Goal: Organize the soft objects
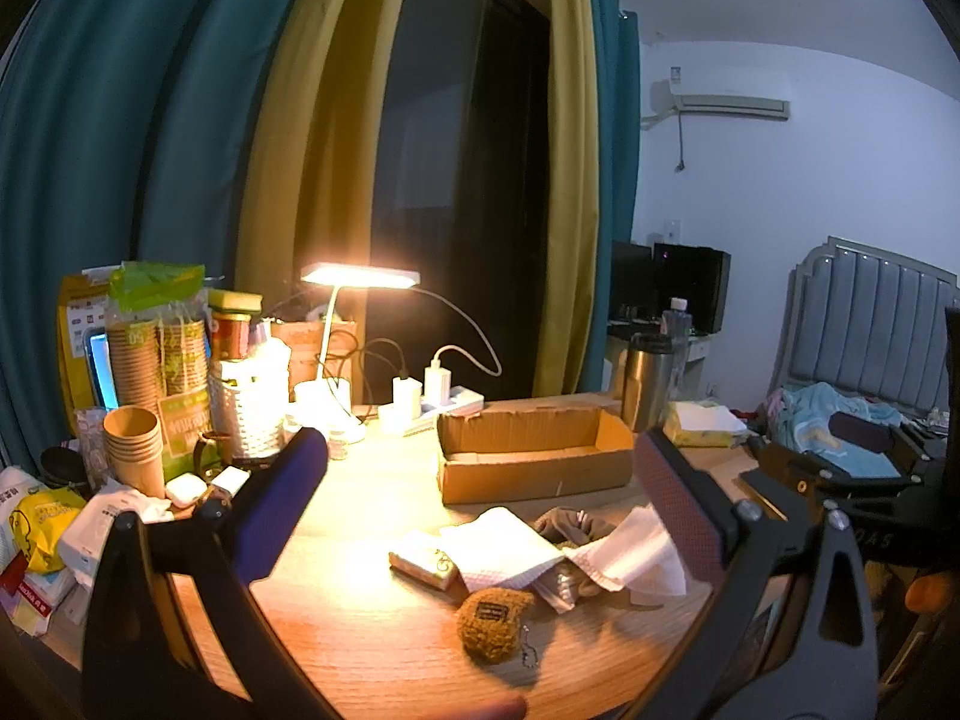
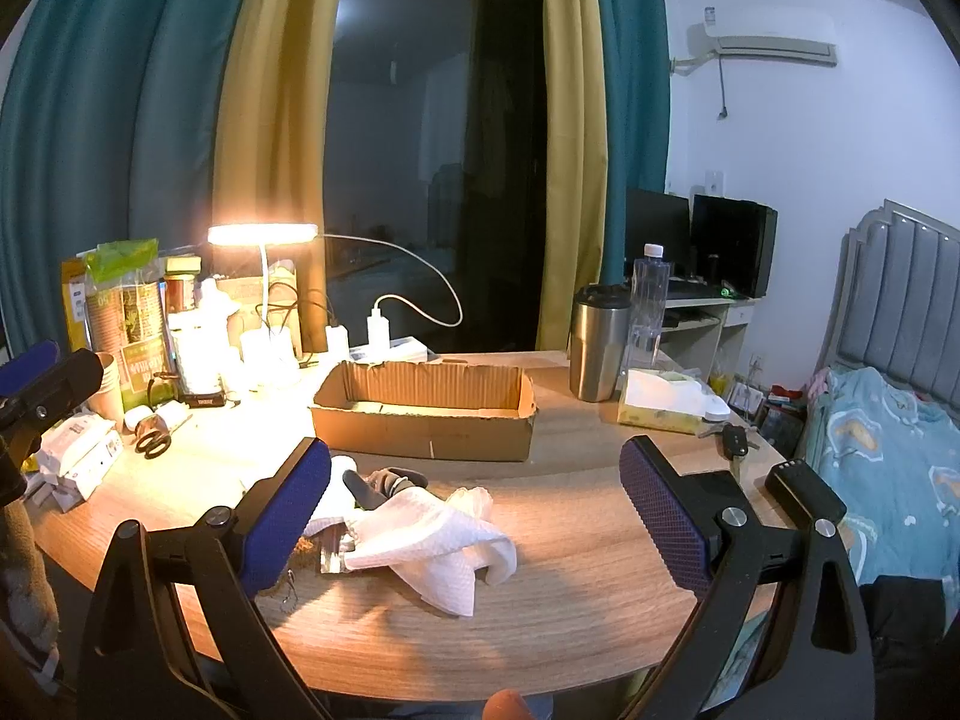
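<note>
A pile of soft things lies on the wooden table: a white cloth (image 1: 510, 549) (image 2: 432, 534), a dark grey sock (image 1: 570, 525) (image 2: 390, 483), a brown fuzzy pouch (image 1: 495, 624) with a keychain, and a small yellow sponge (image 1: 423, 567). An empty open cardboard box (image 1: 528, 450) (image 2: 426, 408) stands behind the pile. My left gripper (image 1: 480, 480) is open, above and before the pile. My right gripper (image 2: 474, 498) is open, with the pile between its fingers and toward the left one. Both hold nothing.
A lit desk lamp (image 1: 360, 276), paper cups (image 1: 135, 450), a power strip (image 1: 438, 405) and clutter crowd the table's left. A steel tumbler (image 2: 597, 342), water bottle (image 2: 648, 300), tissue box (image 2: 666, 399), car key (image 2: 735, 441) and black block (image 2: 804, 495) sit at the right. A bed (image 2: 888, 468) lies beyond.
</note>
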Tool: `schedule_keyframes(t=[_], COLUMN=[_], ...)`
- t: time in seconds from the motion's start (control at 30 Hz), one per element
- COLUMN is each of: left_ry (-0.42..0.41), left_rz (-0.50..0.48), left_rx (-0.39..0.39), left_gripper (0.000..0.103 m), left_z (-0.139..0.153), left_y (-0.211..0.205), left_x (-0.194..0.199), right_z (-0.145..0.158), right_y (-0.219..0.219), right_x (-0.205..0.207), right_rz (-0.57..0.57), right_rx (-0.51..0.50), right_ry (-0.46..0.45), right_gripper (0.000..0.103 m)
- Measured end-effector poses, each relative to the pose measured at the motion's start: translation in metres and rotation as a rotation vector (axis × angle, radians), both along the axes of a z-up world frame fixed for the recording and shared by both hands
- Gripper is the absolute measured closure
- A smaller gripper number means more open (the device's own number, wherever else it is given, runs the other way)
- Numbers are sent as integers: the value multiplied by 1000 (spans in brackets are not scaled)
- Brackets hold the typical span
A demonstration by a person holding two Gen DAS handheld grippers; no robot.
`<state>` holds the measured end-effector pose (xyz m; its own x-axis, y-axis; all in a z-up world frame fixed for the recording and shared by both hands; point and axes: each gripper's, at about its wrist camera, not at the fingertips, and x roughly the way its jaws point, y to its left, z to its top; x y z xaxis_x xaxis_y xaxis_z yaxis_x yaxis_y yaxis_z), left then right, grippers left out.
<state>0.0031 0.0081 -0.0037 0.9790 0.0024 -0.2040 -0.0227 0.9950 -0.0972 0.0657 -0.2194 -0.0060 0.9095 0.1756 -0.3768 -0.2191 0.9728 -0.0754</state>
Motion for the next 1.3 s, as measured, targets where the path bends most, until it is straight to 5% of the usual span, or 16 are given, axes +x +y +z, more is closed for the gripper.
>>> schedule_keyframes(t=[1.3], left_ry=[6], left_rz=[2], left_rx=[4], left_gripper=[0], left_z=[-2], left_y=[1], left_x=[-2], right_z=[-3], right_y=[-1], right_x=[-1], right_rz=[-1], right_rx=[3], right_ry=[8], right_gripper=[4])
